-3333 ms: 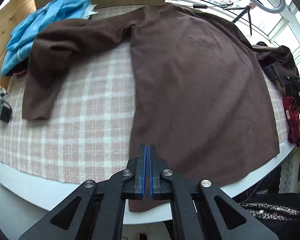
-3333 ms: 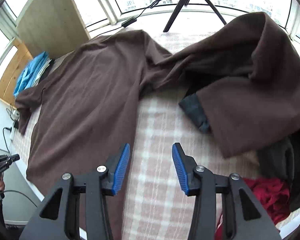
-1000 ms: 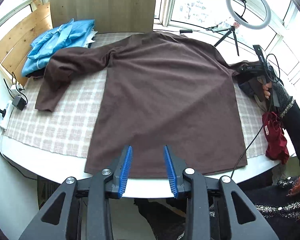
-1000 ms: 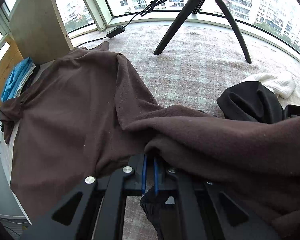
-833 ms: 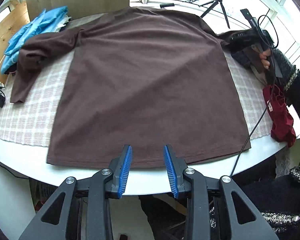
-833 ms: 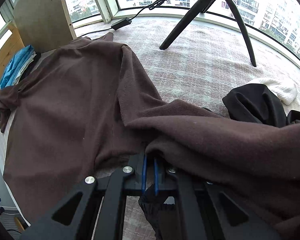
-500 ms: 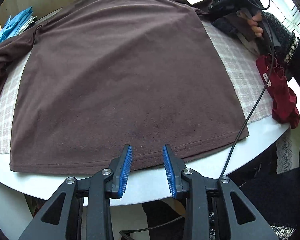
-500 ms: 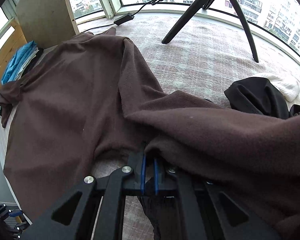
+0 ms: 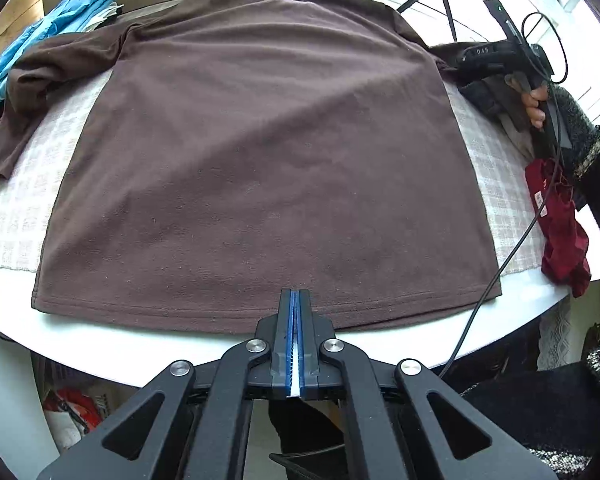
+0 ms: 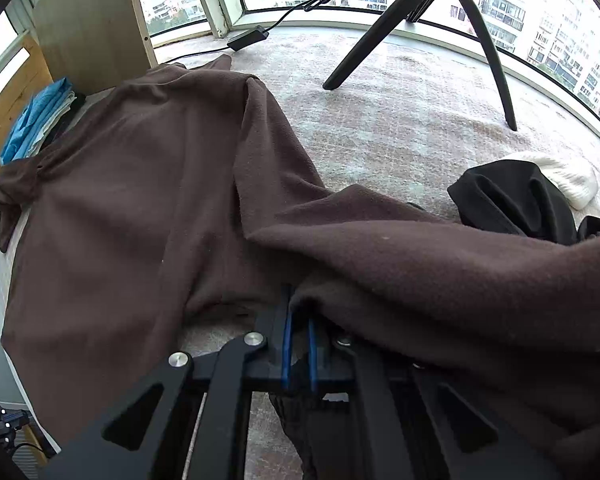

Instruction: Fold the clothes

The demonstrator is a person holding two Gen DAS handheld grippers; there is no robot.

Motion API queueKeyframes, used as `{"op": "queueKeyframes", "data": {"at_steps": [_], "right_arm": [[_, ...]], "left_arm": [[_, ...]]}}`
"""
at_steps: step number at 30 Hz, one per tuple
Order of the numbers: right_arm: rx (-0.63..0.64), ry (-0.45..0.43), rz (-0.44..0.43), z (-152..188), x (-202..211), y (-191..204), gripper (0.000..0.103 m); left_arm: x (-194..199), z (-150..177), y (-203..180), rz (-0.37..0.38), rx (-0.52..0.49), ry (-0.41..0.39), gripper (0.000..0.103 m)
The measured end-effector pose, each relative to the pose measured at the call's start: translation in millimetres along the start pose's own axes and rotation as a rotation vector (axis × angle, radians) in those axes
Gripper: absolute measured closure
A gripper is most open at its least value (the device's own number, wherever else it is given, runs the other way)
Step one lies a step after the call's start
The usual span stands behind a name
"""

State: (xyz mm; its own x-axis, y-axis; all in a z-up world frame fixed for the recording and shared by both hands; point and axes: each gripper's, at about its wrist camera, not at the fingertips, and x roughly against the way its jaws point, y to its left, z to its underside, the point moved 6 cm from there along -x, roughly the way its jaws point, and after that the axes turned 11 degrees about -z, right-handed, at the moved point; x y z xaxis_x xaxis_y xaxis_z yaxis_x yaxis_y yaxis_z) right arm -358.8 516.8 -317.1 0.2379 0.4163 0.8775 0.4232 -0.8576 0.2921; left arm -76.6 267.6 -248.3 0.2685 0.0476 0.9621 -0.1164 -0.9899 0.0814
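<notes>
Now the left gripper (image 9: 295, 304), wide a second ago, is reopening slightly, nearly shut at the brown fleece shirt's (image 9: 268, 152) hem, grip unclear; the right gripper (image 10: 298, 320) is clamping its sleeve (image 10: 440, 272), readying a fold.

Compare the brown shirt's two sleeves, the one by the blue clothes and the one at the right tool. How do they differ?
1. The sleeve by the blue clothes lies rumpled on the checked cloth. The other sleeve is lifted off it.
2. Nothing grips the first. The right tool is shut on the second, which drapes over it.

Shared: same brown fleece, both joined to the flat-spread brown shirt.
</notes>
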Motion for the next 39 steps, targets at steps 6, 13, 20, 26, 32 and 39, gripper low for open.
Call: {"op": "queueKeyframes", "data": {"at_steps": [6, 13, 20, 26, 32, 39], "right_arm": [[0.007, 0.008, 0.01, 2.5, -2.8, 0.4, 0.098], [0.01, -0.005, 0.035, 0.4, -2.3, -2.3, 0.098], [0.01, 0.007, 0.055, -0.1, -6.7, -2.6, 0.098], [0.019, 0.019, 0.058, 0.0, -7.0, -0.2, 0.098], [0.018, 0.025, 0.051, 1.4, -7.7, 0.1, 0.098], [0.027, 0.055, 0.042, 4.5, -10.2, 2.8, 0.098]], "left_arm": [[-22.2, -2.5, -12.8, -0.028, -0.057, 0.014, 0.1], [17.9, -3.3, 17.2, 0.029, 0.046, -0.053, 0.1], [9.8, -1.3, 43.9, -0.041, 0.092, -0.034, 0.103], [19.5, -0.5, 23.3, -0.016, 0.058, -0.036, 0.103], [12.7, -8.2, -70.0, 0.077, -0.158, -0.03, 0.076], [10.3, -1.1, -149.6, 0.226, -0.311, -0.01, 0.081]]}}
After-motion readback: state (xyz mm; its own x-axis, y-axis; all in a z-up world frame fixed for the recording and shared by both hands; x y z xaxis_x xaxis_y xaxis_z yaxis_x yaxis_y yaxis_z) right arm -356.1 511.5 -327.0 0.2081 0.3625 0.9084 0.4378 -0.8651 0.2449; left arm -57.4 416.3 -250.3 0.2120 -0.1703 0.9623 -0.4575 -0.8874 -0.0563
